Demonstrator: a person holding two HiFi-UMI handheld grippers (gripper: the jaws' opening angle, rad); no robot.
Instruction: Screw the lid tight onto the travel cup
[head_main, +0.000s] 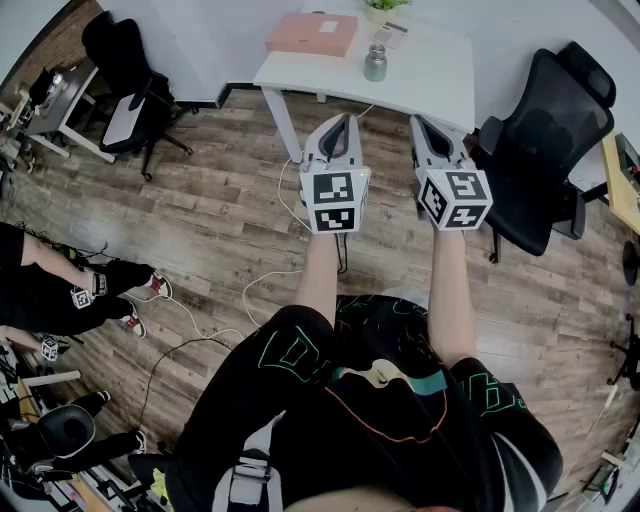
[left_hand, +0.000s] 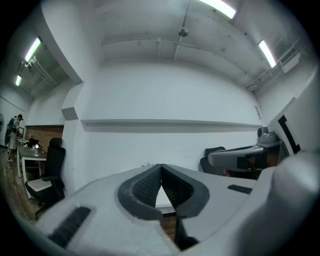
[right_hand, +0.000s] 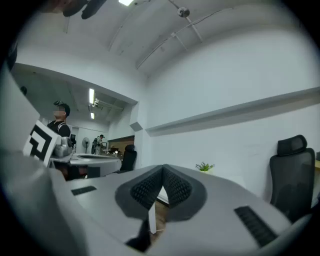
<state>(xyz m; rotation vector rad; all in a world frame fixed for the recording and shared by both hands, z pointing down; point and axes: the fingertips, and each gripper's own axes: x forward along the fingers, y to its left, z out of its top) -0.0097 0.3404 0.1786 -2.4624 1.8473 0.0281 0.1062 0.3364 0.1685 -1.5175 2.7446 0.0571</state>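
Observation:
A grey metal travel cup with its lid on stands upright on the white table, near the middle. Both grippers are held out level over the wooden floor, short of the table's near edge. My left gripper is shut, its ribbed pads meeting with nothing between them. My right gripper is also shut and empty, its pads pressed together. The cup lies beyond and between the two tips, well apart from both. It does not show in either gripper view.
A pink flat box and a small potted plant sit on the table. Black office chairs stand at the right and the far left. A white cable trails over the floor. Seated people's legs show at the left.

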